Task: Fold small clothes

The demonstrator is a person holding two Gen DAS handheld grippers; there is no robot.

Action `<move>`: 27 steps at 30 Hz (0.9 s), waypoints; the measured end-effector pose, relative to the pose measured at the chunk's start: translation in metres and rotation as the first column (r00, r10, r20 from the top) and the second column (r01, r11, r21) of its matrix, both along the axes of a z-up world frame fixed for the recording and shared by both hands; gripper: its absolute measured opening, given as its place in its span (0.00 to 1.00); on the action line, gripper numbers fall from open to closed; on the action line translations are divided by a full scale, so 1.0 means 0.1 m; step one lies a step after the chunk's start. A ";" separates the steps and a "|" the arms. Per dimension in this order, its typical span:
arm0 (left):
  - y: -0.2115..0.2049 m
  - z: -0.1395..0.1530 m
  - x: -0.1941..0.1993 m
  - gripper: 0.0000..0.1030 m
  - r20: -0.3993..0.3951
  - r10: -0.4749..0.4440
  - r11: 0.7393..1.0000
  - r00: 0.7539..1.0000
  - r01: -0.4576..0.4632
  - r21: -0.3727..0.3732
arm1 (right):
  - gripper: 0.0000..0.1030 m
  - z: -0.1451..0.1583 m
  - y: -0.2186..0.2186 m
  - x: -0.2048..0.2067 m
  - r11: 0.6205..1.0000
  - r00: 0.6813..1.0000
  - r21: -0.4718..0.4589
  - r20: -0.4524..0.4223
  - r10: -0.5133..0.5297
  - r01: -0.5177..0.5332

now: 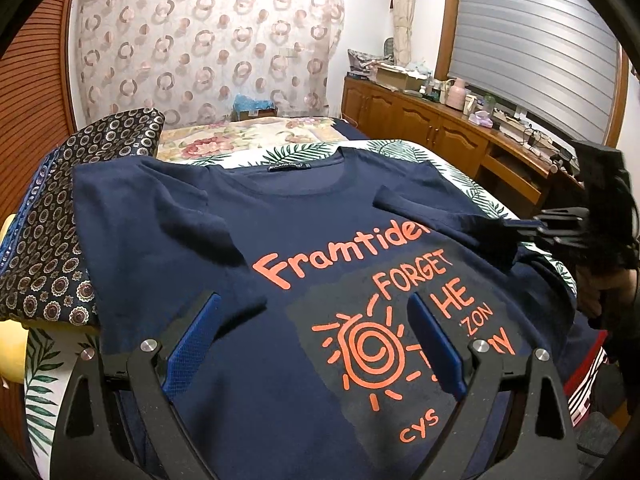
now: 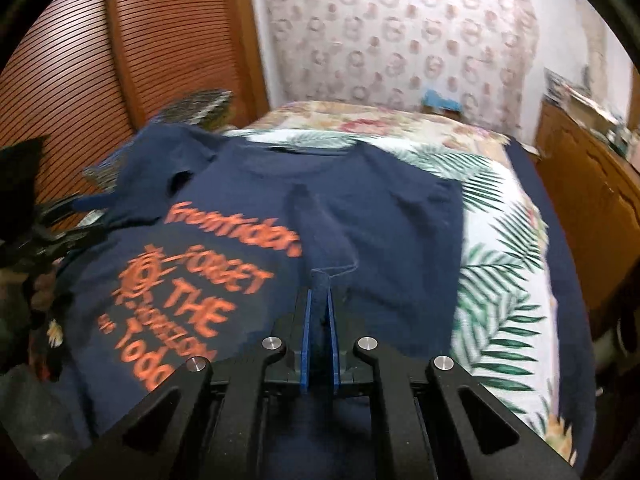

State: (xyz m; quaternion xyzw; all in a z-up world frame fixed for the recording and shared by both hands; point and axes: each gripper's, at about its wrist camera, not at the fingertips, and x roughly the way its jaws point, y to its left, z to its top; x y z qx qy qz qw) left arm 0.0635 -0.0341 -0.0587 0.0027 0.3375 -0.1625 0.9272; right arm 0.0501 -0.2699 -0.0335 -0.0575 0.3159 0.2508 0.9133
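Left wrist view: navy T-shirt (image 1: 280, 248) spread face-up mid-frame on leaf-print sheet (image 1: 400, 152). Left gripper (image 1: 316, 340) hovering above print, jaws wide, grasping nothing. Right gripper (image 1: 516, 226) at right edge, clamped on sleeve.

Right wrist view: blurred. Right gripper (image 2: 319, 312) lower centre, pads pinching navy fabric fold.

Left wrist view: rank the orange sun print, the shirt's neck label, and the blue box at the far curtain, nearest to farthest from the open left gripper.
1. Orange sun print on the navy T-shirt, right between the left gripper fingers.
2. Neck label, at the collar, mid-distance.
3. Blue box, past the bed, against the circle-patterned curtain.
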 end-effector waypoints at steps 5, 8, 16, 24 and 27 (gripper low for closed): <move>0.01 -0.02 0.00 0.92 -0.003 0.003 1.000 1.000 -0.003 0.000 | 0.07 -0.08 0.12 -0.14 0.998 0.998 -0.014 -0.022 0.060 -0.061; 0.03 -0.02 -0.01 0.92 -0.005 0.006 1.000 1.000 -0.006 0.000 | 0.08 -0.13 0.17 -0.20 0.997 0.996 -0.013 -0.043 0.082 -0.083; 0.15 0.03 0.01 0.92 0.016 0.038 0.999 0.999 -0.038 0.010 | 0.29 -0.10 0.21 -0.28 0.995 0.994 -0.038 -0.052 0.092 -0.094; 0.55 0.19 0.10 0.91 0.060 0.088 0.996 0.994 -0.088 -0.008 | 0.45 0.06 0.13 -0.14 0.997 0.997 -0.015 -0.007 0.074 -0.074; 0.70 0.24 0.18 0.85 0.068 0.109 0.994 0.992 -0.109 0.000 | 0.45 0.08 0.14 0.01 0.998 0.999 -0.033 0.007 0.047 -0.047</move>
